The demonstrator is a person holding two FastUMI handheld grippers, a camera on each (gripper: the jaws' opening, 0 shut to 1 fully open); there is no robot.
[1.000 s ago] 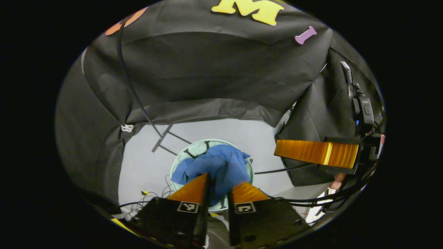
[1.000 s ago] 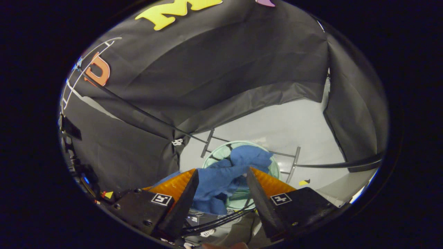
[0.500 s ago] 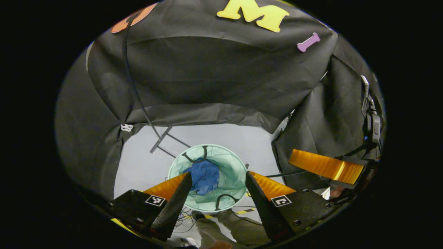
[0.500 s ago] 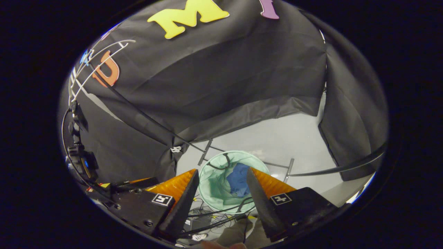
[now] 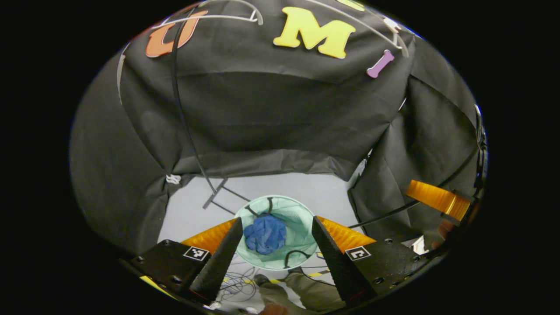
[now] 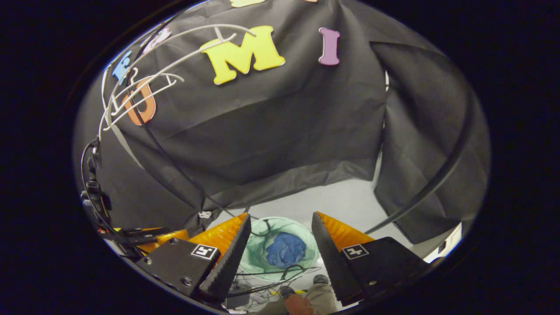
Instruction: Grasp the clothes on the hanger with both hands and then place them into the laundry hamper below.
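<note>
A: Status, left to right?
B: Left gripper (image 5: 276, 225): fingers apart, empty. Blue clothes (image 5: 265, 233) lie bunched inside the laundry hamper (image 5: 302, 218), directly below. Right gripper (image 6: 280, 223): fingers apart, empty, likewise directly above.

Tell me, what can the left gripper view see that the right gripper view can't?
Extra in the left gripper view: a grey metal foot bar lying on the floor behind the hamper, and a strip of striped floor tape.

Extra in the right gripper view: a white wire hanger with several rungs up high, and a thick black curved tube at the side.

Both share: the green hamper with the blue clothes bunched inside it, seen between open fingers. The left gripper and the right gripper hold nothing.
</note>
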